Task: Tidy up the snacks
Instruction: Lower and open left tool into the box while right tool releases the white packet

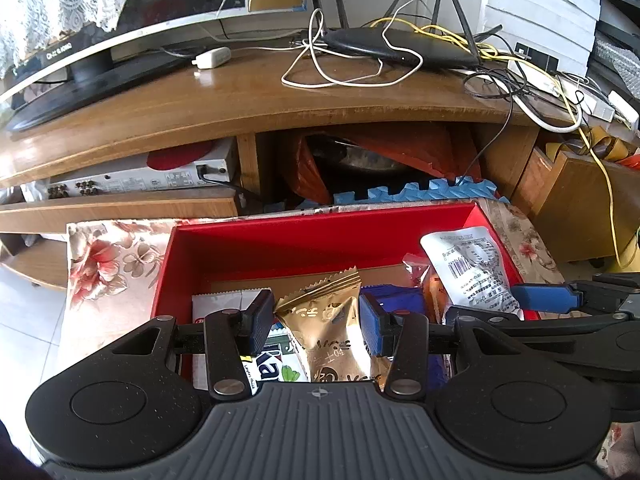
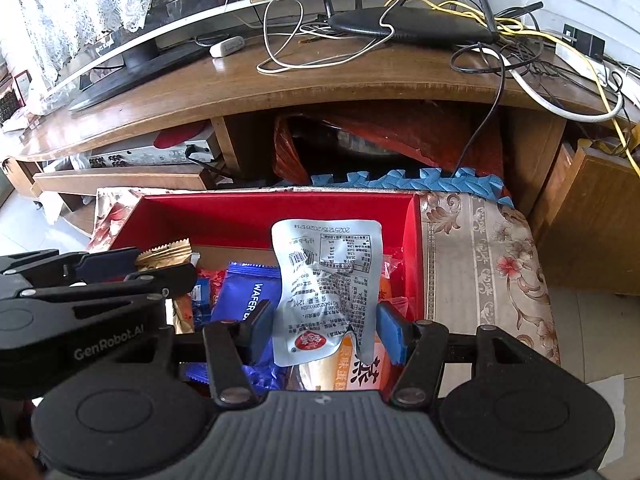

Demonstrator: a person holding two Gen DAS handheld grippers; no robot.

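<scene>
A red box (image 1: 280, 240) (image 2: 248, 212) holds several snack packets. My left gripper (image 1: 316, 322) is over the box with its blue pads on either side of a gold packet (image 1: 328, 328); the pads look apart from its edges. My right gripper (image 2: 326, 326) straddles a silver-white packet (image 2: 326, 276) that stands upright between its pads with small gaps at the sides. The silver-white packet also shows in the left wrist view (image 1: 472, 268). A blue wafer packet (image 2: 248, 292) and an orange packet (image 2: 360, 372) lie beneath. A white packet (image 1: 224, 304) lies at the box's left.
The box sits on a floral cloth (image 2: 488, 256) in front of a wooden TV stand (image 1: 248, 100). A router (image 1: 400, 46), tangled cables (image 1: 532, 80) and a TV (image 1: 80, 36) are on the stand. Blue foam mat (image 1: 416, 192) lies behind the box.
</scene>
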